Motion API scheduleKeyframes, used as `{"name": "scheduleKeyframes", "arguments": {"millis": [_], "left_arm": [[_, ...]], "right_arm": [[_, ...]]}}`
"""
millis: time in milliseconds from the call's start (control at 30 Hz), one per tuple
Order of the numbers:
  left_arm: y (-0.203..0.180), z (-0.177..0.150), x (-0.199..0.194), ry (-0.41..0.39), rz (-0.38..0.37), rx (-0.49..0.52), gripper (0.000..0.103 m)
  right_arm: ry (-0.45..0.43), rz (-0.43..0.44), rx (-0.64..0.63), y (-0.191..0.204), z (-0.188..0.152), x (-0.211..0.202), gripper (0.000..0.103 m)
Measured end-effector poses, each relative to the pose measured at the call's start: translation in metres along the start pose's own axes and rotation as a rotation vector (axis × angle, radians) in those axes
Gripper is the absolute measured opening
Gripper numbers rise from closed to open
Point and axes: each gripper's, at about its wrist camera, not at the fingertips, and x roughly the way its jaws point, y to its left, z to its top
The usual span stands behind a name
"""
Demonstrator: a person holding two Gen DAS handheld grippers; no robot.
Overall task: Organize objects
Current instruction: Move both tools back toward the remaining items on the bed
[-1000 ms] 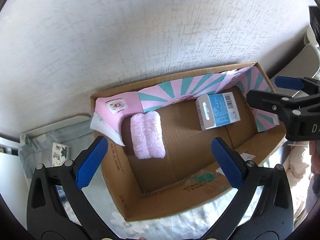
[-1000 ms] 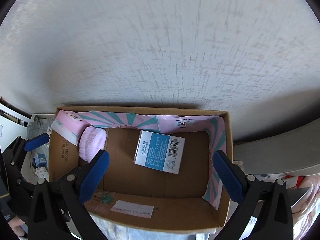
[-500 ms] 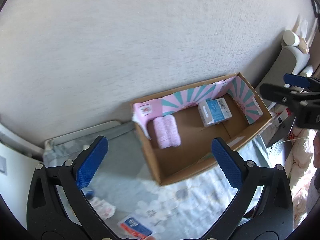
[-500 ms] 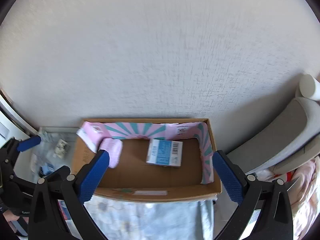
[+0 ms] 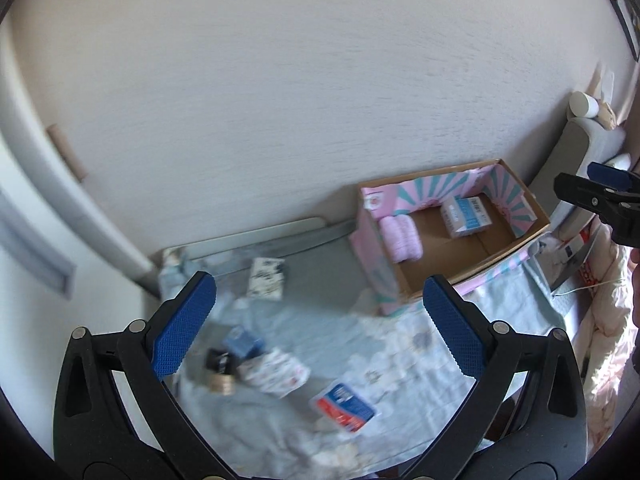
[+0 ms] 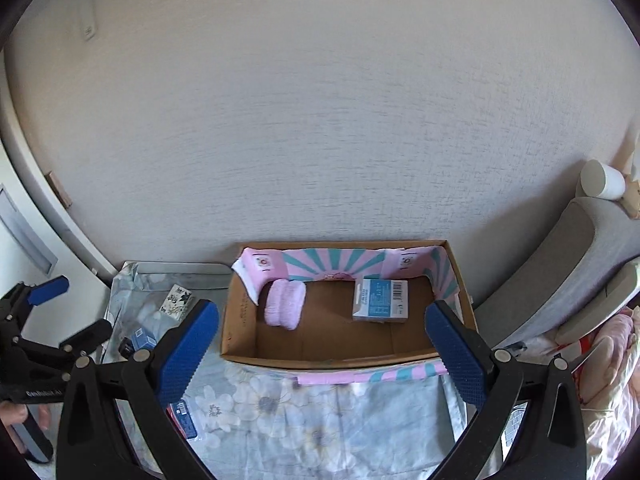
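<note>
Both my grippers spread wide, empty — left gripper point(image 5: 316, 328) above the scattered packets point(image 5: 344, 407) on the bed point(image 5: 340, 336), right gripper point(image 6: 320, 340) over the box point(image 6: 320, 358) holding carton point(image 6: 380, 301) and pink roll point(image 6: 285, 309).

Left gripper point(image 5: 318, 326) spread wide, empty – right gripper point(image 6: 320, 344) likewise, both raised.

We see a matt corrugated cardboard box point(image 6: 240, 320) (printed paper lining), a fluffy pink cloth roll point(image 6: 284, 306), a floral cloth sheet point(image 6: 280, 408), and a rough textured wall point(image 6: 320, 120).
</note>
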Motion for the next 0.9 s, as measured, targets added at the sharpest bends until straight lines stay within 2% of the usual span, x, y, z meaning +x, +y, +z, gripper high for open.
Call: {"name": "scheduleKeyframes", "arguments": {"millis": [200,333,500,700,900], "left_arm": [[0.037,-0.024,-0.023,-0.016,0.039,-0.025,0.103],[0.058,-0.042,-0.032,-0.013,0.066,-0.04,0.103],[0.08,-0.065,-0.035,-0.001,0.083,-0.073,0.103],[0.096,-0.097,-0.024,0.024,0.092,-0.111,0.103],[0.099,-0.13,0.002,0.05,0.067,-0.155,0.103]], "right_arm": [[-0.023,0.017,-0.053,0.039,-0.016,-0.011,0.103],[-0.034,0.087,-0.077,0.064,-0.029,-0.014,0.103],[-0.004,0.157,-0.099,0.094,-0.049,-0.003,0.103],[0.034,0.212,-0.13,0.121,-0.079,0.016,0.103],[0.071,0.234,-0.177,0.141,-0.113,0.04,0.103]]}}
